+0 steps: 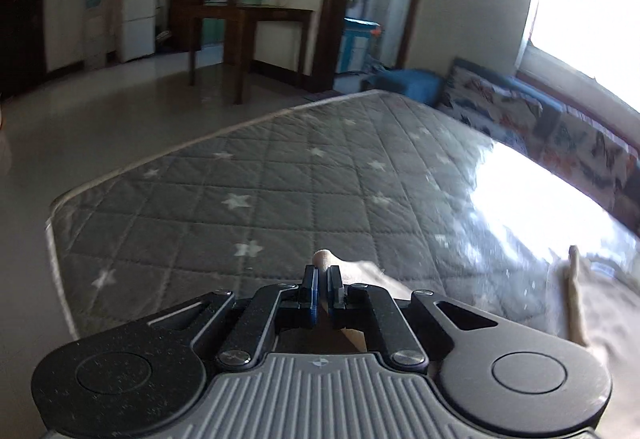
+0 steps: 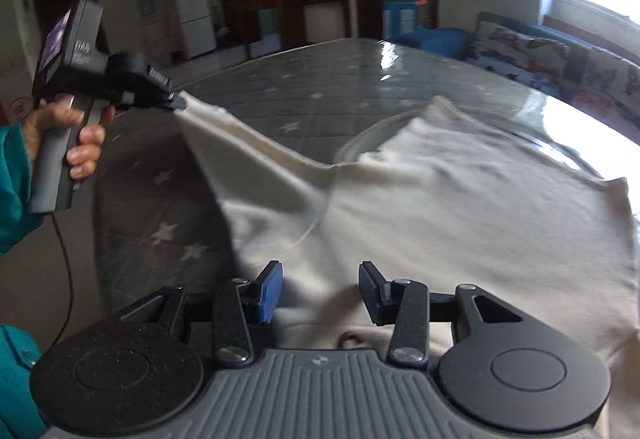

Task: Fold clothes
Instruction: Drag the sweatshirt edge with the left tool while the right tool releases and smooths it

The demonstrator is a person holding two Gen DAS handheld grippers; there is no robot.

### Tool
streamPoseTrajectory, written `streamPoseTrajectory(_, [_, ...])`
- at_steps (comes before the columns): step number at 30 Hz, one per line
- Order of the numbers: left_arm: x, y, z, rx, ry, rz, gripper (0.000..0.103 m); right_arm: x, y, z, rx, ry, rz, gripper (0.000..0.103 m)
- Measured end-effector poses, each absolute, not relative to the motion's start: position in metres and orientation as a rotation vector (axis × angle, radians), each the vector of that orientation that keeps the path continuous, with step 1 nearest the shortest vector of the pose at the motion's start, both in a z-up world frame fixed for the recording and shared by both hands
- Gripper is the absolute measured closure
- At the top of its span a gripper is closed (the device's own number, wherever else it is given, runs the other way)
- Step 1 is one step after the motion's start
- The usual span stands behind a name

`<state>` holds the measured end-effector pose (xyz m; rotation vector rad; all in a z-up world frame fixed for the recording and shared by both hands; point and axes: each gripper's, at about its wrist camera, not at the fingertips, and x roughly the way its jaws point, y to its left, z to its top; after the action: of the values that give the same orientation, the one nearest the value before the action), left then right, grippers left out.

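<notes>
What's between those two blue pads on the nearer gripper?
Nothing is pinched: the right gripper stands open above the cream garment, cloth showing through the gap, in the right wrist view.

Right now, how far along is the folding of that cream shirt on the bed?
Early. Done: the cream shirt lies spread on the grey star mattress, no fold visible. In hand: the left gripper is shut on one corner, lifting it off the mattress. Left: the right gripper stands open over the near edge, gripping nothing; every fold remains.
</notes>
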<state>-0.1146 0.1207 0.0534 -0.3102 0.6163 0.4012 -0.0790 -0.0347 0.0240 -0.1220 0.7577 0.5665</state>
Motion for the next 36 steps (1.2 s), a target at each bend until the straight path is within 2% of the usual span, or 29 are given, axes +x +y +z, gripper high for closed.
streamPoseTrajectory(15, [-0.103, 0.127, 0.039, -0.284, 0.701, 0.426, 0.097, -0.104, -0.031, 0.027, -0.093, 0.727, 0.608, 0.061])
streamPoseTrajectory(18, [-0.100, 0.129, 0.037, -0.284, 0.713, 0.422, 0.094, -0.111, -0.055, 0.040, -0.016, 0.702, 0.565, 0.061])
streamPoseTrajectory(27, [-0.091, 0.127, 0.033, -0.257, 0.730, 0.416, 0.094, -0.140, -0.188, 0.058, 0.154, 0.651, 0.115, 0.060])
streamPoseTrajectory(36, [-0.079, 0.124, 0.031, -0.211, 0.737, 0.425, 0.094, -0.166, -0.290, 0.028, 0.169, 0.748, -0.293, 0.060])
